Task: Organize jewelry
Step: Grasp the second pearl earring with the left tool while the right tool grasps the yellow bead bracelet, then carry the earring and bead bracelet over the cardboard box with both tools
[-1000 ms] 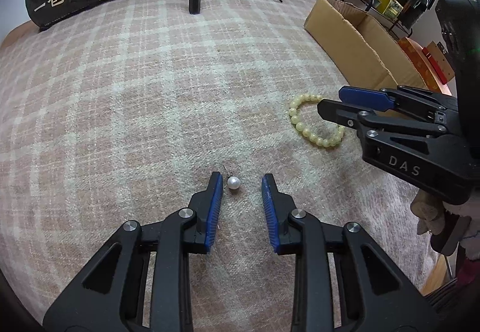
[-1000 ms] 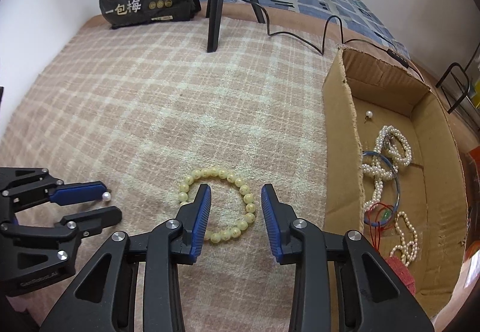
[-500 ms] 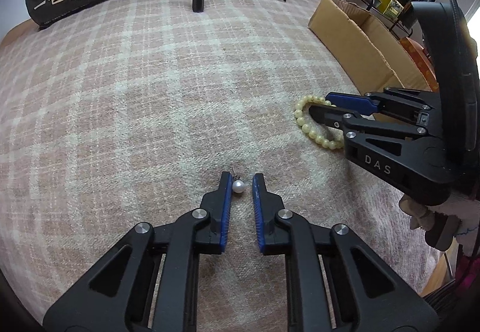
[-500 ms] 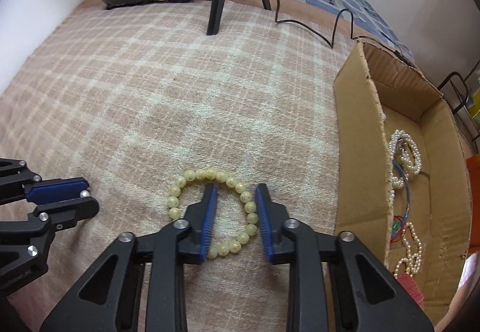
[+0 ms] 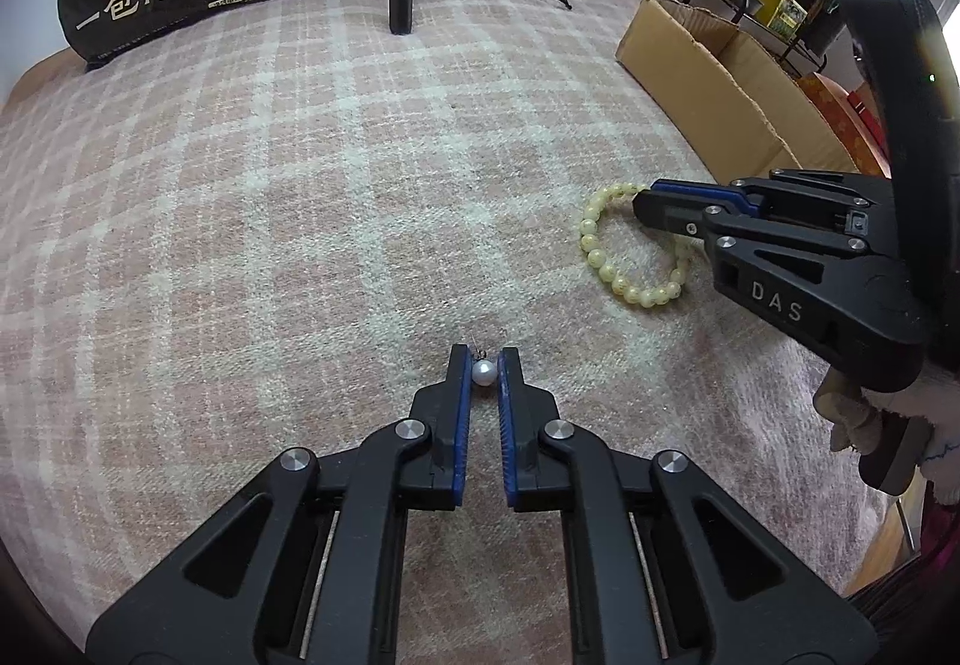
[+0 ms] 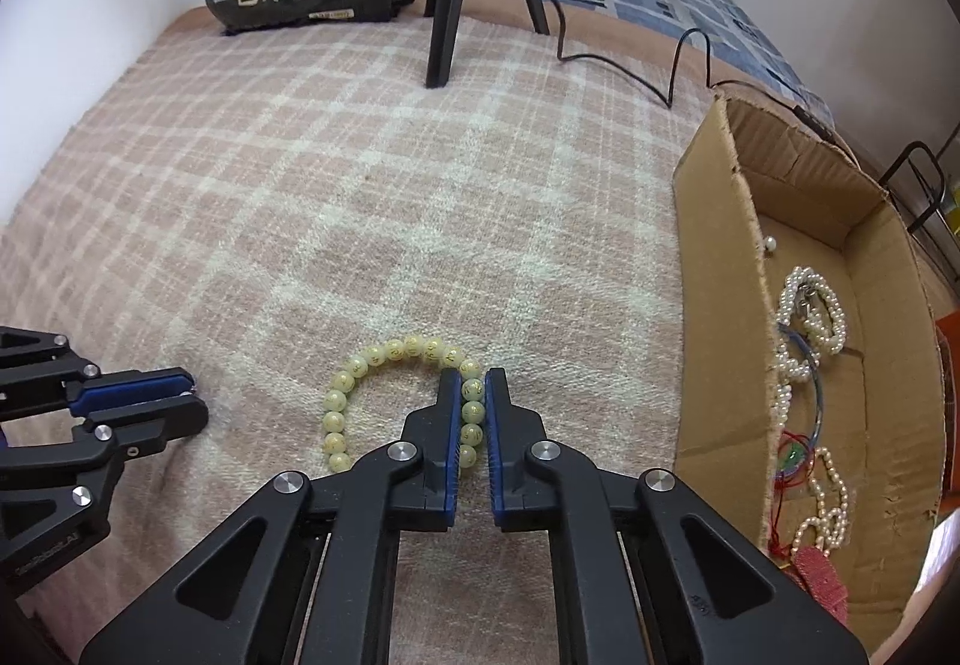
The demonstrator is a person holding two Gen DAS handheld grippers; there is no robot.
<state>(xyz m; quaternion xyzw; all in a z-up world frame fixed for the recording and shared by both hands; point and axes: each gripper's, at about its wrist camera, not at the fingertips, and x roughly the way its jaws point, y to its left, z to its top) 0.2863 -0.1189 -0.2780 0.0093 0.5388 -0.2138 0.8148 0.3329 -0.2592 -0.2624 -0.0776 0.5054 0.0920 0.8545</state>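
Pinching a pearl earring [image 5: 484, 372] in my left claw [image 5: 483, 365]; right claw [image 6: 473, 386] clamps the bead bracelet [image 6: 384, 354]; only the right view shows the box [image 6: 720, 305] interior.

White pearl earring [image 5: 483, 372], pale yellow bead bracelet [image 6: 396, 352], pink plaid blanket [image 5: 300, 185]

Black fingers [image 5: 456, 413], blue pads, silver screws.

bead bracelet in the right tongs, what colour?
Pale yellow-green beads with small gold markings on the bead bracelet; clearest in the right wrist view.
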